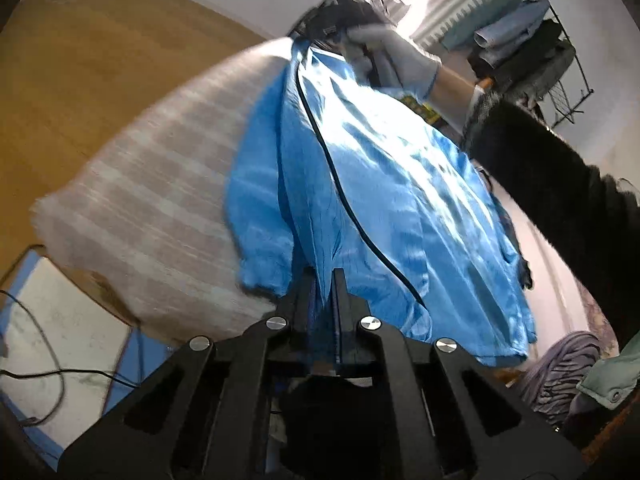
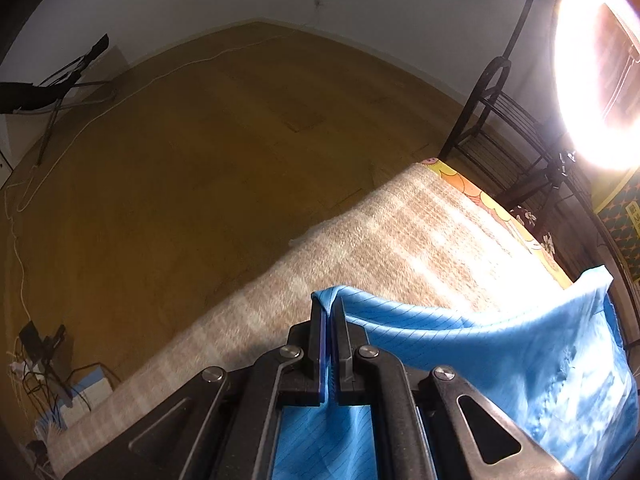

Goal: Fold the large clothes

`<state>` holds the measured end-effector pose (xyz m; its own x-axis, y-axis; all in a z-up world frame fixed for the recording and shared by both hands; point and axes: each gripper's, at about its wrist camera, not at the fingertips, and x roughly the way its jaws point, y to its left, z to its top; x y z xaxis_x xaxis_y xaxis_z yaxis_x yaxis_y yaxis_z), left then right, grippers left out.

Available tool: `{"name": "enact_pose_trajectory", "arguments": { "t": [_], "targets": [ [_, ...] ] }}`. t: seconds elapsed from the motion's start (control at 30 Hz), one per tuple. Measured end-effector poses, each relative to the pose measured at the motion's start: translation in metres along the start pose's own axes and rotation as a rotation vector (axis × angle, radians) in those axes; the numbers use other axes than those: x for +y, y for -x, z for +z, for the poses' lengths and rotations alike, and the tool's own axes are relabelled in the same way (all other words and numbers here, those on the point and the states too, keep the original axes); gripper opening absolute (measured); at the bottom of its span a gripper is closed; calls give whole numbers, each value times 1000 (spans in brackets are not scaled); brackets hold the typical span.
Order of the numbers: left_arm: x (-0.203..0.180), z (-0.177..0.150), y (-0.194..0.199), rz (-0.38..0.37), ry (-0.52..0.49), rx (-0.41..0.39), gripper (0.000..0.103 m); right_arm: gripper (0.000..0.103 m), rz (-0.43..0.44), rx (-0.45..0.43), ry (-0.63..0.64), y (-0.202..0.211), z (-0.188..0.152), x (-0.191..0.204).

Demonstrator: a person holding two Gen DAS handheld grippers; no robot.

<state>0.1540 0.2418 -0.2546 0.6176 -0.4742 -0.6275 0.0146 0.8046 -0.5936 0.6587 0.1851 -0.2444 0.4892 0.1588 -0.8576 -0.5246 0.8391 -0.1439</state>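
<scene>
A large shiny blue garment hangs stretched in the air between my two grippers, above a beige striped blanket. My left gripper is shut on the garment's lower edge. My right gripper is shut on a fold of the same blue garment. In the left wrist view the right gripper shows at the top, held by a gloved hand, with a black cable running down over the cloth.
The beige blanket covers a raised surface over a wooden floor. A black metal rack and a bright ring light stand to the right. Clothes hang on a rack. Cables and boxes lie at the lower left.
</scene>
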Motion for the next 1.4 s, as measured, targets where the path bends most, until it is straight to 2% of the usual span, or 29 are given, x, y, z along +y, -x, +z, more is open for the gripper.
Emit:
{"name": "enact_pose_trajectory", "arguments": {
  "t": [0.17, 0.2, 0.23, 0.27, 0.3, 0.33, 0.43, 0.57, 0.6, 0.63, 0.7, 0.8, 1.0, 1.07, 1.13, 1.23, 1.3, 1.4],
  "targets": [
    [12, -6, -8, 71, 1, 21, 4, 0, 6, -2, -25, -20, -8, 3],
    [14, -8, -10, 74, 2, 25, 4, 3, 9, -2, -30, -23, -9, 4],
    [14, -9, -10, 73, 4, 24, 4, 13, 23, -3, -35, -26, -10, 4],
    [14, -10, -10, 72, 3, 23, 4, 17, 49, -11, -39, -25, -11, 4],
    [14, -10, -9, 75, -1, 22, 4, 34, 75, -26, -49, -21, -12, 3],
    [13, -11, -8, 78, -6, 22, 4, 46, 96, -38, -60, -15, -14, 1],
    [16, -13, -5, 80, -3, 24, 4, 46, 169, -103, -69, 16, -20, -9],
    [15, -15, -4, 78, 8, 20, 4, 45, 209, -197, -110, 67, -42, -45],
    [16, -14, -4, 78, 8, 20, 4, 44, 183, -203, -117, 74, -48, -55],
    [16, -14, -3, 79, 7, 19, 4, 37, 139, -196, -122, 77, -54, -65],
    [15, -14, -4, 84, -1, 20, 4, 34, 50, -156, -121, 73, -62, -82],
    [13, -14, -4, 98, -13, 18, 4, 34, -14, -93, -180, 49, -67, -106],
    [12, -16, -10, 110, -13, 40, 4, 34, -149, -41, -243, -9, -47, -135],
    [11, -16, -11, 114, -21, 48, 4, 37, -169, -70, -280, -15, -44, -142],
    [11, -15, -10, 117, -24, 50, 4, 44, -173, -78, -276, -19, -40, -142],
    [10, -14, -6, 110, -21, 43, 5, 45, -185, -55, -242, -16, -40, -138],
    [11, -14, 0, 104, -1, 30, 5, 45, -128, -76, -282, 0, -46, -144],
    [15, -10, 12, 72, 32, -17, 24, 47, -35, -104, -299, 29, -55, -137]
  ]
}}
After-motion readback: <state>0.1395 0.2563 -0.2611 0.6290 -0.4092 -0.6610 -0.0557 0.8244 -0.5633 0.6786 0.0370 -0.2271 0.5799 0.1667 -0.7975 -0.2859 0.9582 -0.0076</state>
